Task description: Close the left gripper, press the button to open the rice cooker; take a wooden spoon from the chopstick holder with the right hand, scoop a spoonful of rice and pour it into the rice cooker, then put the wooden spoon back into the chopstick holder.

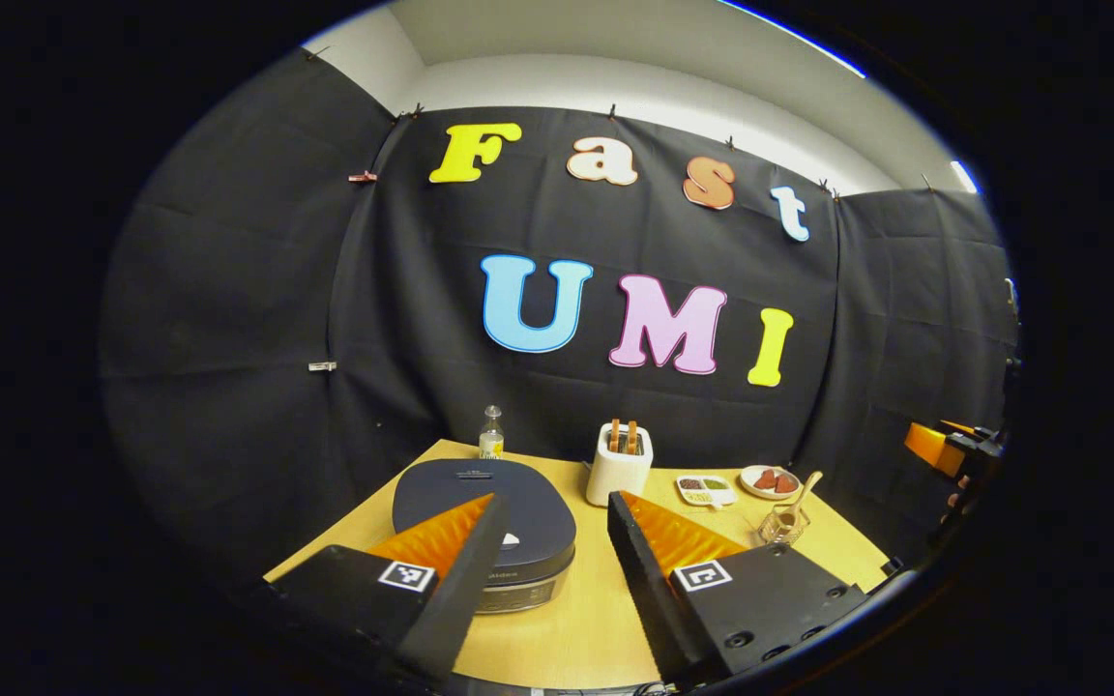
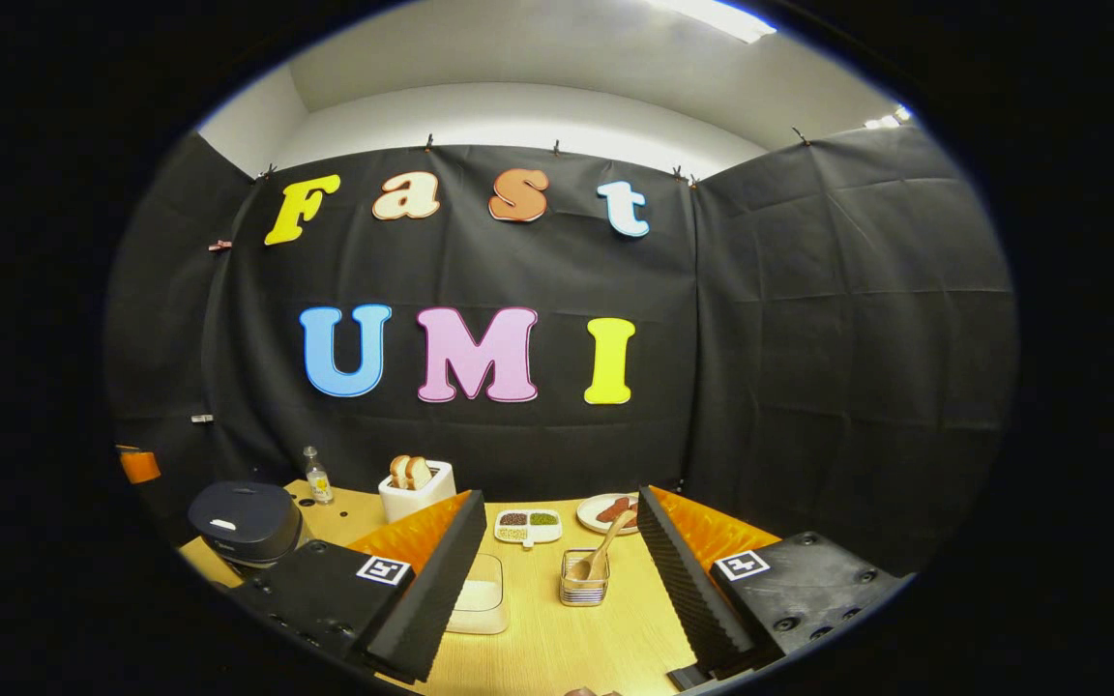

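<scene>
While the rice cooker (image 1: 485, 527) is sitting with its lid still down toward the left side of the worktop (image 1: 576, 628), the left gripper (image 1: 557, 546) is hovering just in front of it with its jaws spread wide, so they are needing to come together before any pressing; the pale patch on the lid's front, partly hidden behind the left finger, is probably the button, and a firm, square push should be enough on a hard lid that is looking heavy enough not to slide.

In the right gripper view, the right gripper (image 2: 557, 565) is hanging wide apart and holding nothing, with the wire chopstick holder (image 2: 583, 583) between its fingers, near the middle of the worktop. The wooden spoon (image 2: 605, 546) is leaning in it, bowl down and handle tilting up toward the far right. It is likely light, stiff and a little smooth, so the bare upper handle, clear of the wire rim, is looking like the best place to pinch. The holder itself is seeming light and may be tipping if the spoon is dragged sideways; lifting along the handle's tilt is looking safer.

A shallow clear dish (image 2: 480, 594) is lying just left of the holder; whether it holds the rice is hard to tell
</scene>
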Available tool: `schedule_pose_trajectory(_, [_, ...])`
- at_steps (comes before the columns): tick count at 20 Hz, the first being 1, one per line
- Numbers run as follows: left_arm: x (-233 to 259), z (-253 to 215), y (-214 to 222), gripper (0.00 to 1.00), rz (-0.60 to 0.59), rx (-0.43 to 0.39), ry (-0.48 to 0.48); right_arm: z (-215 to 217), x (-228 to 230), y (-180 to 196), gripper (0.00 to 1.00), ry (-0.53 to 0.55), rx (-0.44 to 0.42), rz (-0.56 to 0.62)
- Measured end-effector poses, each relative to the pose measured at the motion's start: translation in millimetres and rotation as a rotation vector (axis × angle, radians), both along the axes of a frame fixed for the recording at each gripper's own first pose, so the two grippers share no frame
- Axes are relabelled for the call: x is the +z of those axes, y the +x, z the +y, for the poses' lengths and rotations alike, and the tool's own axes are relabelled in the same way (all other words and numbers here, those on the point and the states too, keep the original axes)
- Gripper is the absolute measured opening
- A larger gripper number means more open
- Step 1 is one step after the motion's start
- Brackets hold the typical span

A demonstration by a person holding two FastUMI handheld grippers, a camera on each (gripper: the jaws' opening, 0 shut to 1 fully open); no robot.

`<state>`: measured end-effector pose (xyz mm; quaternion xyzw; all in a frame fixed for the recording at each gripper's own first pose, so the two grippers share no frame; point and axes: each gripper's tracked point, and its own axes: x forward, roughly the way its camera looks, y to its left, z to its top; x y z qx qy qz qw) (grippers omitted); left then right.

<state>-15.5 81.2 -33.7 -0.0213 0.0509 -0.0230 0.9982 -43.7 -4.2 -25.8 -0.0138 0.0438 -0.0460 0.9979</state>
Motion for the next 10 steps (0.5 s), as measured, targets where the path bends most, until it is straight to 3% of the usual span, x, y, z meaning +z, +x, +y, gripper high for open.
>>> schedule_pose_trajectory(3, [-7,8,19,0.55,0.053,0.013,-0.007,-4,-3,13,0.98,0.006,0.006,-0.001])
schedule_pose_trajectory(4, [-14,12,26,0.37,0.08,0.024,-0.017,-7,-5,18,0.98,0.006,0.004,-0.002])
schedule_pose_trajectory(5, [-19,17,34,0.4,0.107,0.036,-0.024,-10,-8,22,0.98,0.007,0.005,0.001])
schedule_pose_trajectory(6, [-25,21,40,0.22,0.127,0.048,-0.029,-11,-13,28,0.98,0.009,0.005,0.006])
schedule_pose_trajectory(9, [-41,37,63,0.07,0.183,0.091,-0.052,-20,-28,41,0.98,0.023,0.003,0.041])
schedule_pose_trajectory(10, [-45,40,67,0.08,0.2,0.099,-0.067,-23,-32,44,0.98,0.029,0.001,0.052])
